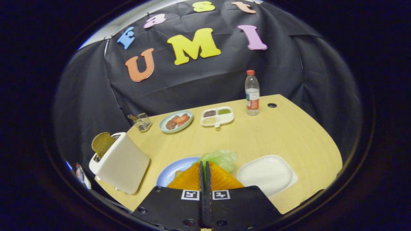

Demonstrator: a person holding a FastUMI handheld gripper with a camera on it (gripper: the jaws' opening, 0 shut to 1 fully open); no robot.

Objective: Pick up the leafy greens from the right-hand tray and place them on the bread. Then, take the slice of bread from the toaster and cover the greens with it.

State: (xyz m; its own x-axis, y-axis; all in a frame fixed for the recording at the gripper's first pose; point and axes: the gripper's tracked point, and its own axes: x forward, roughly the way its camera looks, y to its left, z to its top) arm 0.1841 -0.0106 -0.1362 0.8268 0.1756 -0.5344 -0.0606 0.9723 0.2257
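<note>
At the table's left edge, a toaster (120, 163) holds a bread slice (102, 143) upright. Next, a blue plate (175, 169). The gripper (204, 166) is pinched on leafy greens (221, 158) above it. Rightward lies a white tray (268, 174).

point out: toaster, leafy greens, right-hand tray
toaster (123, 165): gripper view, on its white side wall.
leafy greens (221, 158): gripper view, on the leaf just beyond the fingers.
right-hand tray (266, 173): gripper view, on its bare white floor.
</note>
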